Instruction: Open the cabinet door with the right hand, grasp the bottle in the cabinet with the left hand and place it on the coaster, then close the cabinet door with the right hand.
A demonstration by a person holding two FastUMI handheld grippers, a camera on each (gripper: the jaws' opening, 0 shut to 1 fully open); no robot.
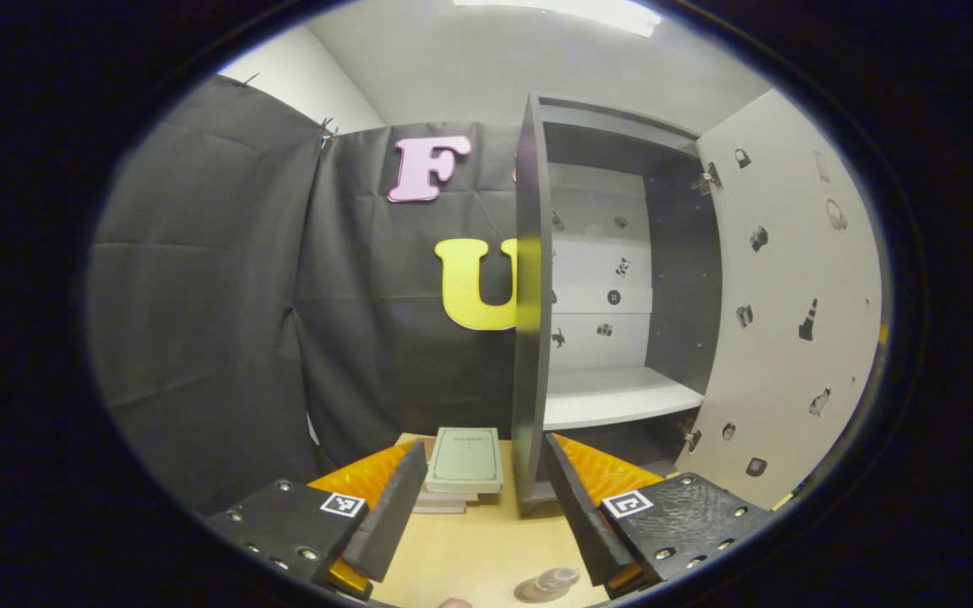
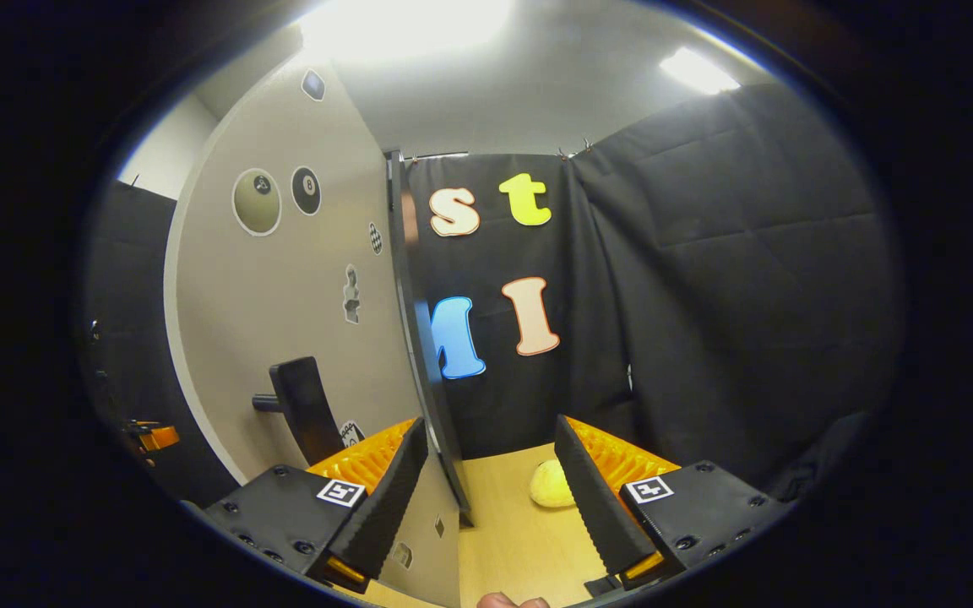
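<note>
**Door open, bottle down on the table**

The bottle (image 1: 547, 583) sits on the table (image 1: 470, 549) just below the left gripper (image 1: 486, 515), whose fingers stand apart, empty. It looks small, clear and light, probably slick; best held around its body. The right gripper (image 2: 486, 498) is spread beside the cabinet door (image 2: 284, 321), near its handle (image 2: 301, 405). No writing is readable.

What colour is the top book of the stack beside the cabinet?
Pale green top book, clearest in the left gripper view.

Left tongs (image 1: 480, 507), right tongs (image 2: 486, 498): black screwed housings, square markers.
</note>
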